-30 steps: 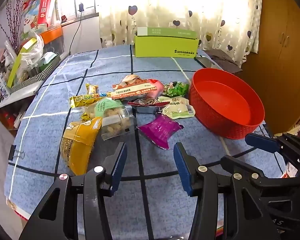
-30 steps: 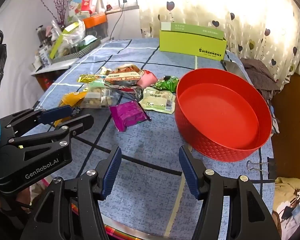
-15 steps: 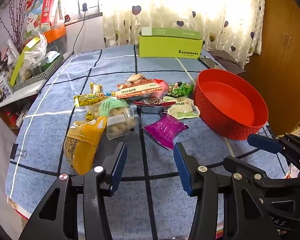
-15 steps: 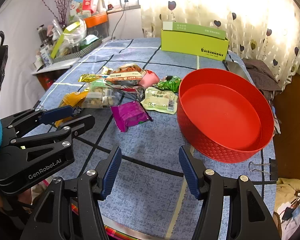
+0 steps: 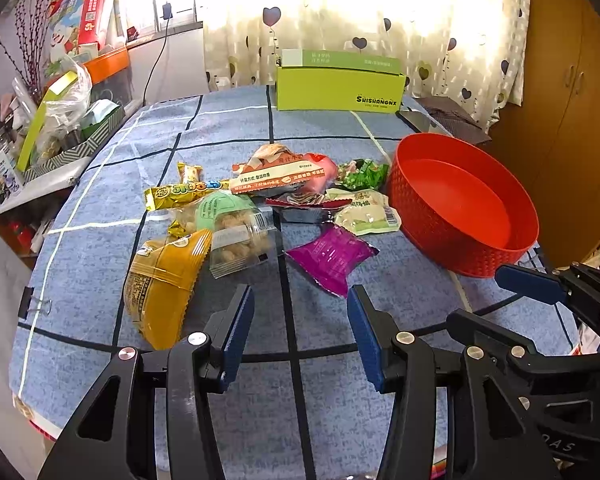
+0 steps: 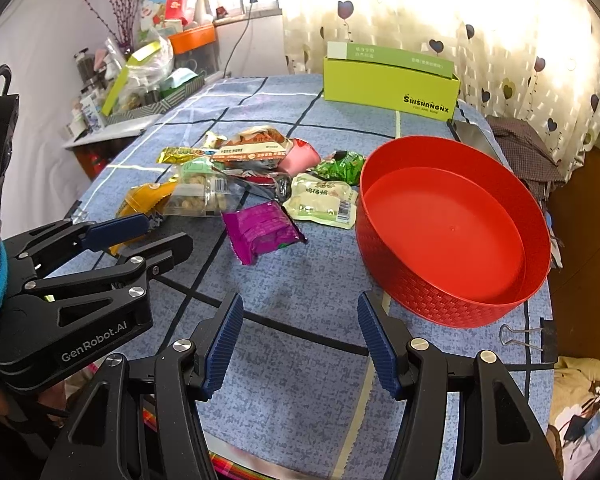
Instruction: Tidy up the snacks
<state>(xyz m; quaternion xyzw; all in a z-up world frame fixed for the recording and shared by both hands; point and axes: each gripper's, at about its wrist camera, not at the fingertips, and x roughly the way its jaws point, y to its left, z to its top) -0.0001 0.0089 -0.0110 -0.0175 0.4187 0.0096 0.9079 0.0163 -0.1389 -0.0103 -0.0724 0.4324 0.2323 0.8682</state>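
Observation:
Several snack packets lie in a heap on the blue checked tablecloth: a purple packet (image 5: pixel 330 257) (image 6: pixel 262 231), a yellow bag (image 5: pixel 162 280), a clear pack of nuts (image 5: pixel 236 236), a pale packet (image 5: pixel 366 214) (image 6: pixel 324 202), a green one (image 5: pixel 362 174) and a long orange-white one (image 5: pixel 278 174). To their right stands an empty red round basket (image 5: pixel 460 236) (image 6: pixel 440 304). My left gripper (image 5: pixel 300 320) is open over the cloth just short of the purple packet, holding nothing. My right gripper (image 6: pixel 300 320) is open too, in front of the basket's near left side, holding nothing.
A lime-green box (image 5: pixel 338 88) (image 6: pixel 390 86) stands at the table's far edge before a heart-print curtain. A cluttered shelf (image 5: pixel 52 128) is at the left and a wooden cabinet (image 5: pixel 572 100) at the right. Binder clips (image 6: pixel 524 338) pin the cloth's edge.
Both views have slid slightly, so the snacks and basket sit a little further right in each frame. Both grippers' jaws stand as wide as before.

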